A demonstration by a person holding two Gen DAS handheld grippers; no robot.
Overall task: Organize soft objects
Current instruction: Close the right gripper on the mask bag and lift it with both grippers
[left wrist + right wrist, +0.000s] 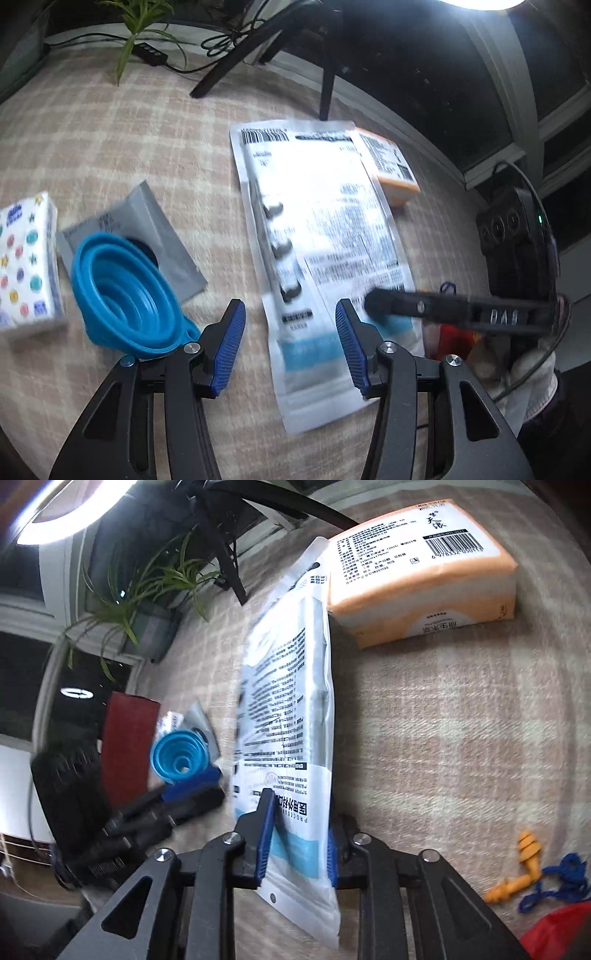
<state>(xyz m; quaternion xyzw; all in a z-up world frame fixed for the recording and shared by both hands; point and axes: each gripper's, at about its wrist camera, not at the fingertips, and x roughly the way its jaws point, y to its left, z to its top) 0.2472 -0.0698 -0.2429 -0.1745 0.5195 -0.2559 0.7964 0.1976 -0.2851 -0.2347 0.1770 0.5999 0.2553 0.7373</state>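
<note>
While the white mask packet lies lengthwise up the middle of the right wrist view, its near end sits between the blue pads of the right tongs, which stand only a little apart; the packet's edge looks lifted off the checked tabletop there, but I cannot tell for certain whether the pads press on it. In the left wrist view the same packet stretches from the centre toward the lower middle of the frame, with the black fingers of the right tongs reaching in from the right edge onto its lower right corner. The left tongs stand about half open at the bottom of that frame with nothing between the pads; the right-hand pad hangs over the packet, the left-hand one over bare cloth. An orange tissue pack lies at the upper right of the right wrist view, just beside the packet's far end, which overlaps its corner. A blue collapsible funnel rests on a grey pouch at the left of the left wrist view, near a patterned tissue pack at the left edge. Orange corded earplugs lie at the lower right of the right wrist view.
</note>
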